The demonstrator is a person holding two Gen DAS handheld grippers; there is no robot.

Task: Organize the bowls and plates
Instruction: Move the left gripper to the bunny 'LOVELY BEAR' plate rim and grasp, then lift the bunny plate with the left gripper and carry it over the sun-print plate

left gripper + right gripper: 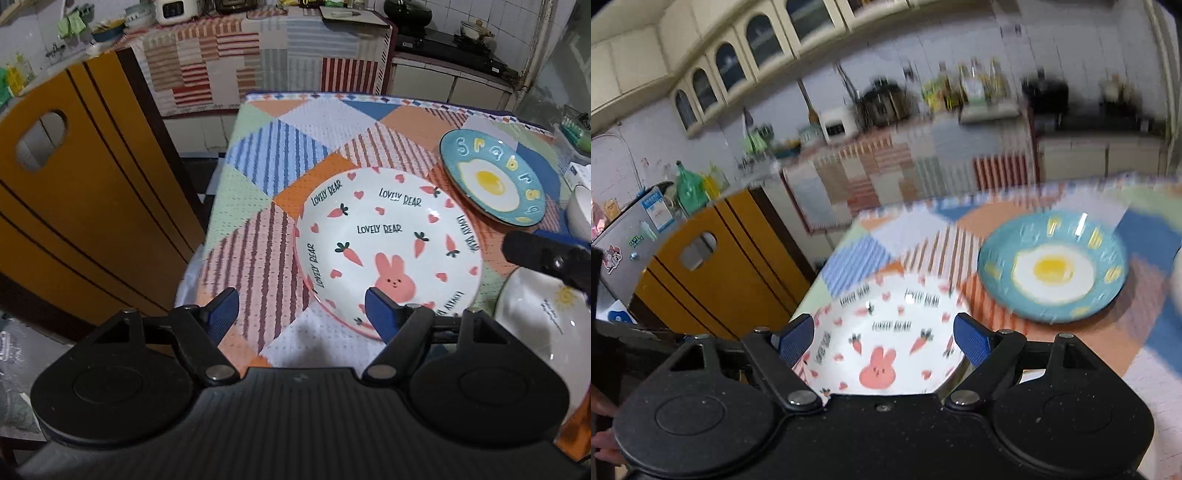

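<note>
I take the bunny plate as my marker — white, printed with carrots and hearts, flat on the patchwork tablecloth. My left gripper stands wide with nothing in it, one blue pad over the plate's near rim, the other over bare cloth. My right gripper is spread wide too, empty above that plate. The blue egg plate lies just beyond it — a white sun bowl just beside it.
</note>
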